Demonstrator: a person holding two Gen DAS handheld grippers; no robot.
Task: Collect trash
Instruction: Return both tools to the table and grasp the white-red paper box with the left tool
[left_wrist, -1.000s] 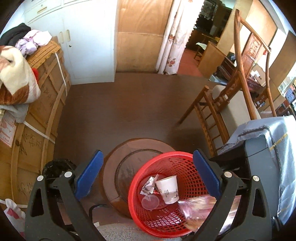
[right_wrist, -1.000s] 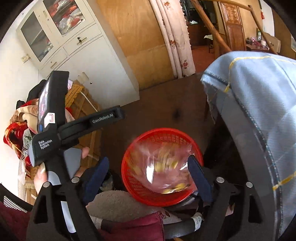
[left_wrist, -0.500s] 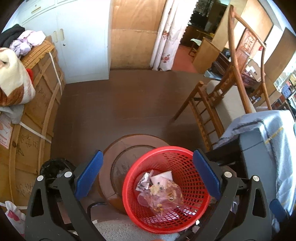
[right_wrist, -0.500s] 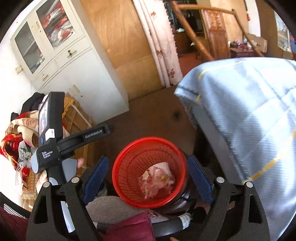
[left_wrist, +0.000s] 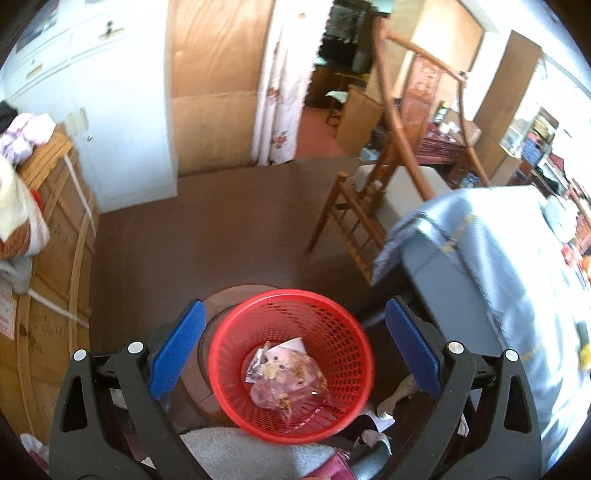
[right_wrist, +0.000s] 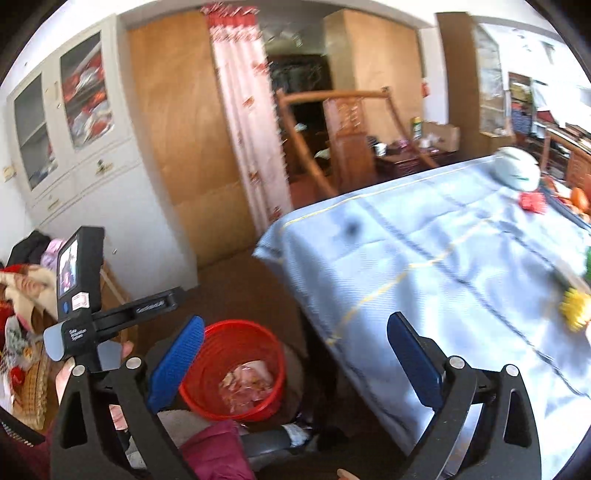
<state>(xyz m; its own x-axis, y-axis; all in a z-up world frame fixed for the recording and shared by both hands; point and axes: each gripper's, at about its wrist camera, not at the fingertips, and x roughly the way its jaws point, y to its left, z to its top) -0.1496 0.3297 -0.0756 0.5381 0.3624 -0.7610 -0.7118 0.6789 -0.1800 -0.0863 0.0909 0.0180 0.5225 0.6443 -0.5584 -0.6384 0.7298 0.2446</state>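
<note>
A red mesh basket (left_wrist: 236, 332) stands on the floor beside the table. In it lie a clear plastic bag with yellow scraps (left_wrist: 291, 384) and crumpled paper. My left gripper (left_wrist: 295, 343) is open and empty, high above the basket. My right gripper (right_wrist: 295, 354) is open and empty, over the table's near corner, with the basket (right_wrist: 207, 347) low to its left. On the blue tablecloth (right_wrist: 424, 251) far right lie a yellow item (right_wrist: 574, 304), a red wrapper (right_wrist: 532, 202) and a white bag (right_wrist: 517, 170).
A wooden chair (left_wrist: 373, 206) stands beyond the table corner. A round wooden stool top (left_wrist: 221, 299) sits under the basket. Wooden crates with blankets (left_wrist: 48, 236) line the left wall. White cabinets (right_wrist: 74, 147) and a curtain doorway (right_wrist: 251, 122) are at the back.
The plastic bag dropped from my right gripper into the basket. Both grippers have risen and tilted up; the right one has swung right over the table.
</note>
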